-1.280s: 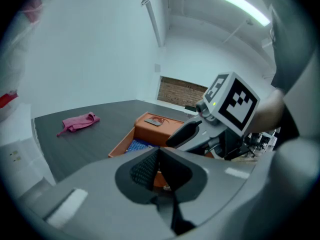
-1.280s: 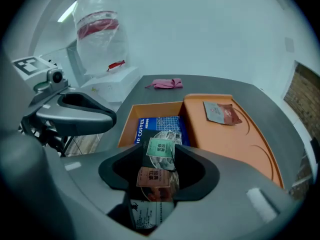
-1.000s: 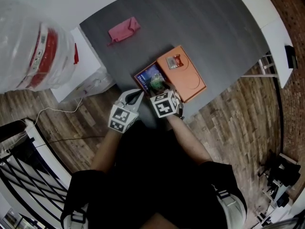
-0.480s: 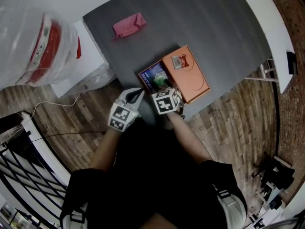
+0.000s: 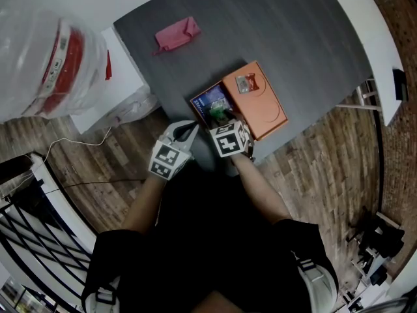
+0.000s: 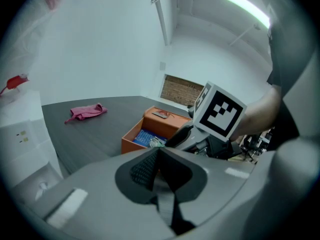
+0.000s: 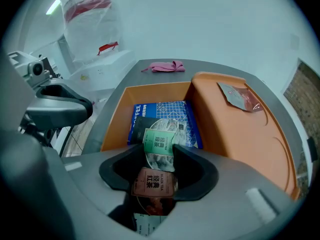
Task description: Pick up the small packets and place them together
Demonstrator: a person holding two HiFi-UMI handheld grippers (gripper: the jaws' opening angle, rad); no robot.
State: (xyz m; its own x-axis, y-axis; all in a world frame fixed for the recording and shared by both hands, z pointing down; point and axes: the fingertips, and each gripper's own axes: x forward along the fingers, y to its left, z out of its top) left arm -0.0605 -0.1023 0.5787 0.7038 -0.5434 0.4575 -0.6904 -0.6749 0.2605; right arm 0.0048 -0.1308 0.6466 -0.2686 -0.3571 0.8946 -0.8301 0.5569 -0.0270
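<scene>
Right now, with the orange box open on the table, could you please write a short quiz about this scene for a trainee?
1. Multiple choice: what lies on the orange lid? A) a small clear packet with a red part B) a spoon C) a pair of scissors
2. True or false: the left gripper holds a packet.
3. Short answer: what colour is the cloth on the grey table?
Key: 1 A. 2 False: its jaws are shut with nothing between them. 3 Pink.
</scene>
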